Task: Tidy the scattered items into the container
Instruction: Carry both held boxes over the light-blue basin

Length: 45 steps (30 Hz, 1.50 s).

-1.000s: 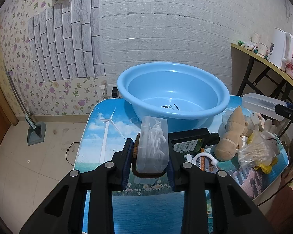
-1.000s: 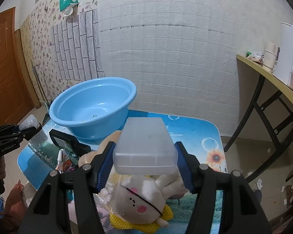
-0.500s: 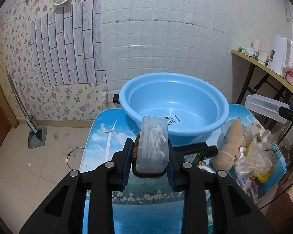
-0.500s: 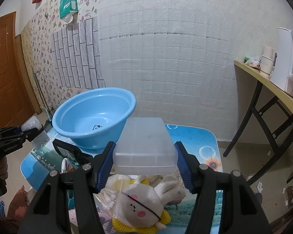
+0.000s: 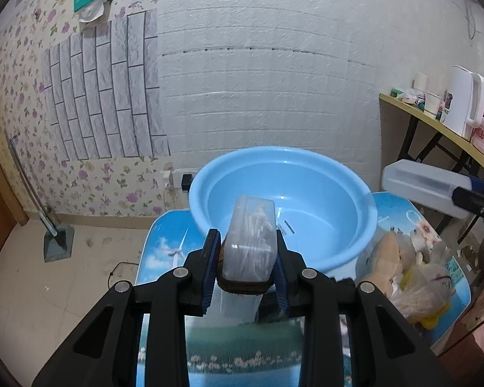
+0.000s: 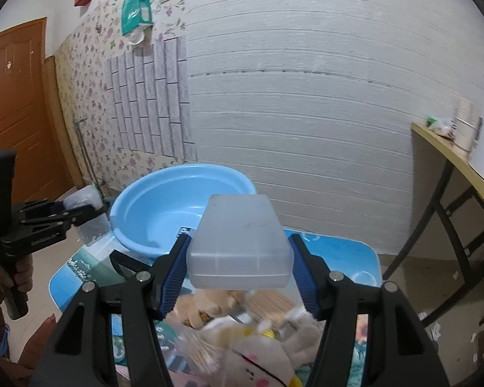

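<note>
- Both tongs had risen since a second earlier, so the blue basin (image 5: 284,206) sat lower in both views and the left tongs' box reached over its near rim.
- Left tongs (image 5: 246,258) were clenched on a clear box of cotton swabs (image 5: 250,242), held upright above the surface's (image 5: 164,251) near part; its brown base was partly hidden between the blue pads.
- Right tongs (image 6: 238,264) gripped a frosted plastic box (image 6: 238,242), whose contents could not be made out; it hung over the toy pile, just right of the basin.
- Inside the basin, only a small printed label showed, partly covered by the held boxes.
- Plush toys (image 5: 403,258) and a bag of cotton swabs (image 6: 196,351) lay on the surface's right side, blurred in the right wrist view and cut off by the tongs' arms.
- A dark flat item (image 6: 122,264) beside the basin was mostly hidden.
- Open room lay above the basin, its rim close to the wall behind; a side table (image 5: 435,122) stood well apart on the right.
</note>
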Tool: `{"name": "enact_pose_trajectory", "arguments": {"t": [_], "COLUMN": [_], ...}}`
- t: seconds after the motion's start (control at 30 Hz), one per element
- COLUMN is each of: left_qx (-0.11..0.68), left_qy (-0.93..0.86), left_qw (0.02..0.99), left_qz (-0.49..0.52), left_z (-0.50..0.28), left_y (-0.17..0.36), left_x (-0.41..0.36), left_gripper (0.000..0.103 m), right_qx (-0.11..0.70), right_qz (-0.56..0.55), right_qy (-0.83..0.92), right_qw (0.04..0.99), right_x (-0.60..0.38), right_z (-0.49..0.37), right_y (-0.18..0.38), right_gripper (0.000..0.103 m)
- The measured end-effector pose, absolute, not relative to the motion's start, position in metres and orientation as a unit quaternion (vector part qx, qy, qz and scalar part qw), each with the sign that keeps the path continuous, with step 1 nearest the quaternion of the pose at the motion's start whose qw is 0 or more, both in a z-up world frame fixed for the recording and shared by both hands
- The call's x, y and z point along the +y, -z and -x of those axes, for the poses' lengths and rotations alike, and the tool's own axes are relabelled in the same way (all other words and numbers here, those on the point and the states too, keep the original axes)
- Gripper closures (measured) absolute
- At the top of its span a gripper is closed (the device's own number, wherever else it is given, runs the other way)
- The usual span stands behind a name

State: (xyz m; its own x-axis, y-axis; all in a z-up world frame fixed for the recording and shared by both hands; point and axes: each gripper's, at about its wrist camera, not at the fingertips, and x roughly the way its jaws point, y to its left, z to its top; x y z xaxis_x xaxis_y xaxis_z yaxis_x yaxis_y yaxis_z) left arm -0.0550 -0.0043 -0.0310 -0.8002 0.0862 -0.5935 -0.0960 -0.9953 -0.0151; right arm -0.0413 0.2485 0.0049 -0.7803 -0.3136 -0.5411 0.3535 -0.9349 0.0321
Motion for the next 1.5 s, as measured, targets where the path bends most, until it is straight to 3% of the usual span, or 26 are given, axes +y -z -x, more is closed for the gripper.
{"name": "enact_pose_trajectory", "arguments": {"t": [0.53,1.5], "left_qx": [0.013,0.043], "left_qy": [-0.948,-0.909], "left_qw": [0.105,0.167], "left_qz": [0.301,0.379], "left_z": [0.098,0.166], "left_y": [-0.003,0.078], "left_x": [-0.007,0.032], "left_gripper": [0.074,0.073], "right_qx": [0.028,0.077], "right_qz": [-0.324,-0.385], "right_qy": [0.928,0.902], "right_qw": [0.182,0.180], "right_x": [0.201,0.162], "right_z": [0.081,0.128], "right_y": [0.010,0.047], "right_gripper": [0.043,0.043]}}
